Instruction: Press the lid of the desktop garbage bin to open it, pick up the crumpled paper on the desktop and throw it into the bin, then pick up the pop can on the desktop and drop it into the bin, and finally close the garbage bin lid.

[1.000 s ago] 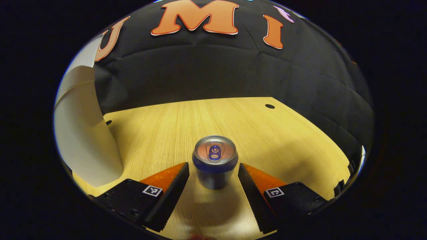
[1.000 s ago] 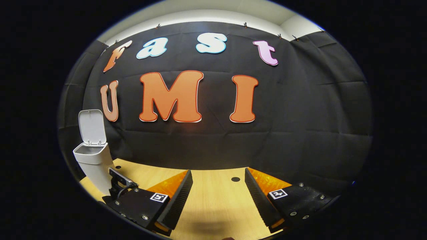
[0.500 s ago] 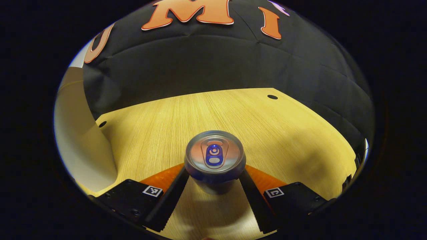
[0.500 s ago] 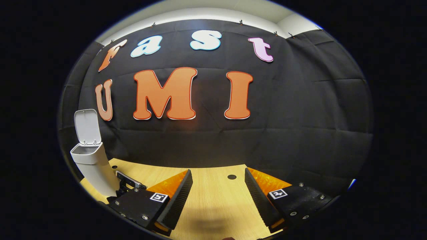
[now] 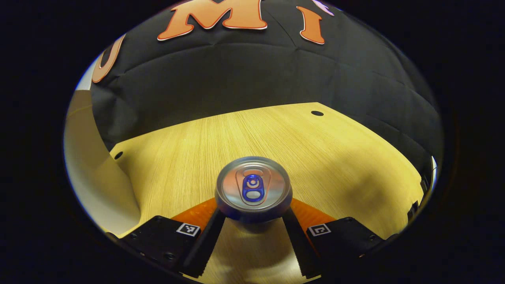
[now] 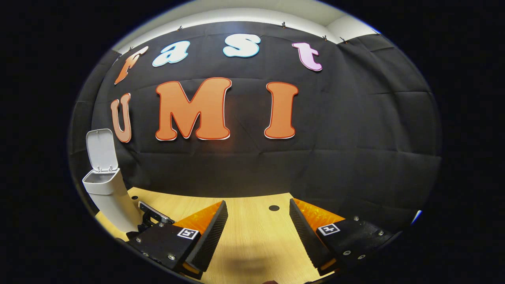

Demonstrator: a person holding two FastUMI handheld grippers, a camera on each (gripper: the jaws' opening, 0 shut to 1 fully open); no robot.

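Jaws pinch round metal pop can [image 5: 253, 187] on woodgrain desktop [image 5: 323, 154]

The can [image 5: 253, 189] top hides its own lower body and where the fingers meet it. The bin [image 5: 92, 173] is cut off at the left edge. Part of another gripper [image 6: 152, 215] sits behind a finger, lower left.

Pop can [image 5: 253, 187] stands upright between fingers of left gripper [image 5: 252, 240], fills gap there. Tabletop [image 5: 315, 157] behind can bare up to far edge at cloth wall [image 5: 256, 79]. White bin [image 6: 112, 197] stands near left far corner, lid [image 6: 101, 149] upright, mouth free from above. Right gripper [image 6: 258, 232] jaws wide apart, bare tabletop between them and ahead.
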